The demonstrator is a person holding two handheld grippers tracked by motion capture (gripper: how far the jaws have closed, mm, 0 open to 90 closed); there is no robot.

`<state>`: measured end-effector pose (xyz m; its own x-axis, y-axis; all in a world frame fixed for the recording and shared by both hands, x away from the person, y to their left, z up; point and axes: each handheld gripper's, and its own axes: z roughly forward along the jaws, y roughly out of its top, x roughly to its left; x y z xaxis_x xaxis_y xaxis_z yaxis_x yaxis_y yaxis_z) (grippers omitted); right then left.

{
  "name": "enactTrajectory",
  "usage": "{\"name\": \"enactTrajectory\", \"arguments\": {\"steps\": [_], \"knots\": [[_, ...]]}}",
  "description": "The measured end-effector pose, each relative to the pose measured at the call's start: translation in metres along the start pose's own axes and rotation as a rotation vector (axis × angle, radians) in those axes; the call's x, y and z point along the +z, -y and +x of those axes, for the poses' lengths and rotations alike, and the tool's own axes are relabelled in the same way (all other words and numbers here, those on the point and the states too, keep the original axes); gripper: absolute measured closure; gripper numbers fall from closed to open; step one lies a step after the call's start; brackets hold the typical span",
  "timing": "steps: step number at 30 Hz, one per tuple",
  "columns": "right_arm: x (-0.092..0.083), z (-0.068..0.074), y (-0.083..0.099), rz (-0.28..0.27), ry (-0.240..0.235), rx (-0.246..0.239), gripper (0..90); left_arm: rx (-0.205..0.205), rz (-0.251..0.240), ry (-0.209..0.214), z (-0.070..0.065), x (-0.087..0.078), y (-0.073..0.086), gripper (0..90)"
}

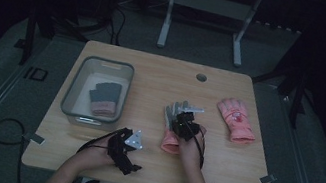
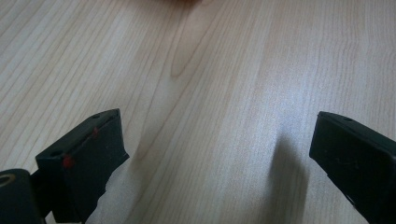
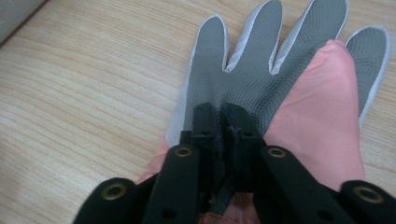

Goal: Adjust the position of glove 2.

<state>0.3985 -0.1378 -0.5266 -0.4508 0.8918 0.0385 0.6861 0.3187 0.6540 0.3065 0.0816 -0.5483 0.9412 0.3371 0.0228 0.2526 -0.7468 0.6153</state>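
A glove with a grey palm and a pink cuff lies palm up on the middle of the wooden table. In the right gripper view its grey fingers spread away from me and a pink part folds over the right side. My right gripper sits over the palm, jaws almost together with a fold of grey fabric pinched between them. My left gripper rests near the front edge, and the left gripper view shows it open over bare wood.
A second pink glove lies back up to the right. A clear plastic bin stands at the left with a grey and pink glove inside. A round hole is near the table's far edge.
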Motion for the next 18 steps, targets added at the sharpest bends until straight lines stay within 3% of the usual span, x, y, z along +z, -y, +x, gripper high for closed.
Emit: {"name": "enactTrajectory", "arguments": {"steps": [4,7,12,18], "knots": [[-0.021,0.001,-0.005,-0.060,-0.012,-0.041,70.9,0.001,0.003,-0.002,0.000,0.000,0.000,3.0],[-0.038,-0.009,-0.008,-0.112,-0.008,-0.068,66.9,0.001,0.002,-0.003,0.000,-0.001,0.000,2.9],[-0.054,-0.046,-0.013,-0.134,-0.008,-0.079,64.6,0.003,0.007,-0.006,-0.001,0.000,0.000,2.9],[-0.074,-0.101,-0.015,-0.187,0.034,-0.092,61.9,0.013,0.023,-0.018,-0.002,0.001,-0.001,2.9]]}}
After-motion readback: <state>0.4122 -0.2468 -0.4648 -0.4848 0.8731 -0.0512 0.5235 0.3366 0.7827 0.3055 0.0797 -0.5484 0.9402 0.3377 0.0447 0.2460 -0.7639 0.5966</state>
